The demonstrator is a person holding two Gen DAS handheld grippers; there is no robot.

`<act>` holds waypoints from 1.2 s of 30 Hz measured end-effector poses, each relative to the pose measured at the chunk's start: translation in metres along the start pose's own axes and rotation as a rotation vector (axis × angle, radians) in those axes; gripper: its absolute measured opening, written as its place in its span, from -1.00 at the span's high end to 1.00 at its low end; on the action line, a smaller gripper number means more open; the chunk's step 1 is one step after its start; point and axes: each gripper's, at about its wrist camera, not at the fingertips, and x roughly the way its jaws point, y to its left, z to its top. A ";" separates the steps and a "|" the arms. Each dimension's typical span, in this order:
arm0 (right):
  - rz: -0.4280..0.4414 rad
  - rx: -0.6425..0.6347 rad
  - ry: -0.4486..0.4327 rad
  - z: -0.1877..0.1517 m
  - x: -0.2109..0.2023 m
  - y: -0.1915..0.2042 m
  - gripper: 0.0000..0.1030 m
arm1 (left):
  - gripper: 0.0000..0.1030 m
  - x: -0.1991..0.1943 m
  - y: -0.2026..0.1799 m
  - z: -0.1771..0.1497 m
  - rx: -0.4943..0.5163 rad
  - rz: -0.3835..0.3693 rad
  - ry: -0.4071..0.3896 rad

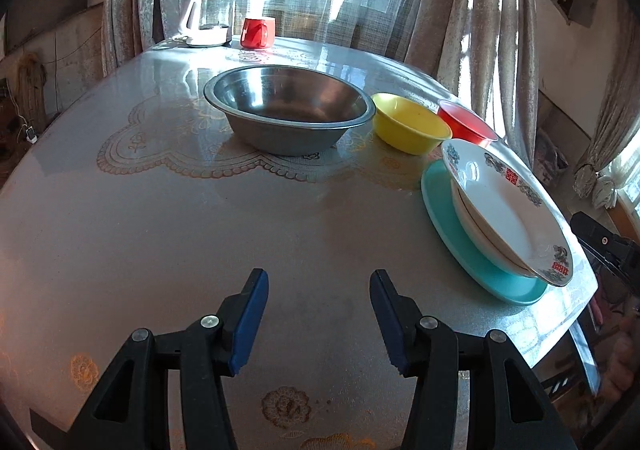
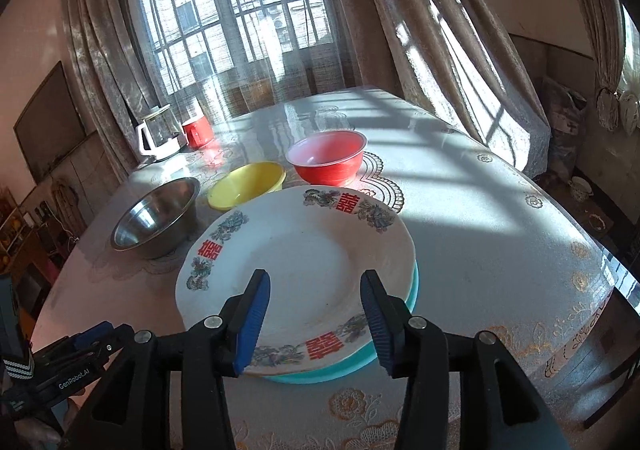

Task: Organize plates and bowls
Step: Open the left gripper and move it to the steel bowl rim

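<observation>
With the plates already nested by size, the patterned plate [image 2: 298,262] atop the teal plate [image 2: 344,368] at lower centre, my right gripper [image 2: 316,324] hangs released above them and my left gripper [image 1: 318,324] gapes empty over bare table [image 1: 160,230], since the steel bowl [image 1: 288,105], yellow bowl [image 1: 410,123] and red bowl [image 1: 466,121] stand unstacked at upper centre.

On the desk [image 2: 500,234], the white flower-rimmed plate [image 2: 304,262] tops a stack on the round turquoise plate [image 2: 352,368]. Behind it, left to right in the right wrist view, stand the steel bowl [image 2: 156,217], yellow plastic bowl [image 2: 248,185] and red bowl [image 2: 328,157].
</observation>
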 end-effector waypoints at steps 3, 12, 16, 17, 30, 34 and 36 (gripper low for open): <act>0.054 -0.039 0.016 -0.002 0.002 0.020 -0.01 | -0.04 -0.003 0.009 -0.004 -0.016 -0.007 0.010; 0.211 -0.126 0.097 -0.007 0.020 0.073 -0.06 | -0.05 -0.017 0.039 -0.001 -0.058 0.059 -0.073; 0.245 -0.158 0.128 -0.003 0.034 0.092 -0.06 | -0.05 -0.011 0.059 0.006 -0.104 0.046 -0.053; 0.256 -0.164 0.136 -0.002 0.038 0.096 -0.06 | -0.05 -0.009 0.062 0.009 -0.109 0.038 -0.049; 0.347 -0.087 0.197 0.038 0.088 0.121 -0.06 | -0.02 -0.012 0.089 0.067 -0.141 -0.012 -0.140; 0.327 -0.067 0.218 0.050 0.108 0.127 -0.06 | -0.07 -0.006 0.093 0.088 -0.151 -0.018 -0.155; 0.318 -0.053 0.234 0.054 0.119 0.128 -0.06 | -0.14 -0.001 0.095 0.096 -0.152 -0.008 -0.156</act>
